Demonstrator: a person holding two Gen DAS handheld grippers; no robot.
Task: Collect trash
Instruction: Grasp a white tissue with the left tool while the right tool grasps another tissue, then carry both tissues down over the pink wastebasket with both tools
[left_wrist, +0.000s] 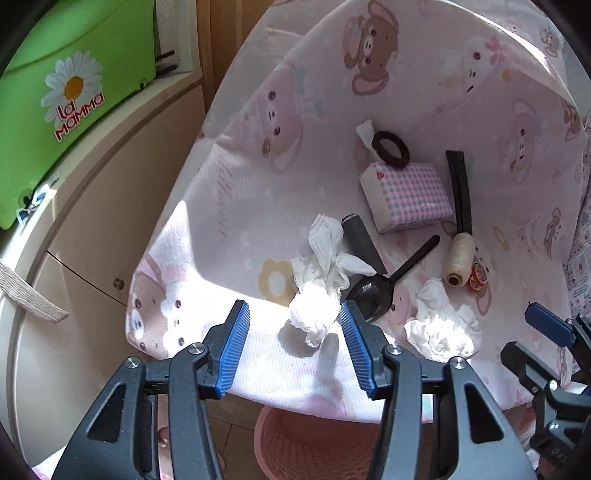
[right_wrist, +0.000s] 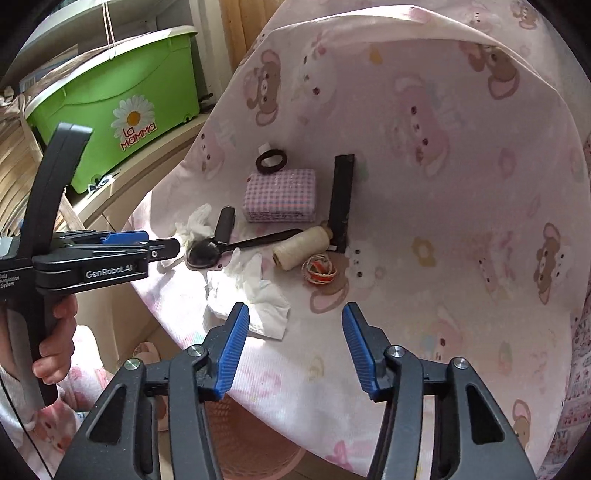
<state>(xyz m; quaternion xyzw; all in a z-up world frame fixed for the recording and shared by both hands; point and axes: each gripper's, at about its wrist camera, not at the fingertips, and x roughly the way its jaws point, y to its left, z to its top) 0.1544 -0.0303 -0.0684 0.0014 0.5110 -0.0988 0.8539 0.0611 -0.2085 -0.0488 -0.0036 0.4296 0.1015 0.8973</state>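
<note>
- Far left, the green storage box (left_wrist: 74, 110) with the daisy sticker sits on a cream cabinet (left_wrist: 92, 229), well apart from the action.
- My left gripper (left_wrist: 295, 343) hangs over the near edge of the pink bear-print cloth (left_wrist: 240, 206), jaws apart; a crumpled tissue (left_wrist: 314, 314) lies between them, brushing the right-hand pad, not clamped.
- Just behind it, another crumpled tissue (left_wrist: 325, 243) beside a black spoon (left_wrist: 384, 288) (bowl towards me).
- Below the cloth edge, the pink basket (left_wrist: 295, 443) waits.
- Moving right: a third tissue wad (left_wrist: 439, 328), a spool of cream thread (left_wrist: 460, 258), and a checked tissue pack (left_wrist: 406, 195) with a black hair tie (left_wrist: 391, 147) at its top.
- My right gripper (right_wrist: 295, 343) is spread open with nothing in it, the flattened tissue (right_wrist: 251, 291) at its left pad.
- A few rubber bands (right_wrist: 319, 271) lie by the spool.
</note>
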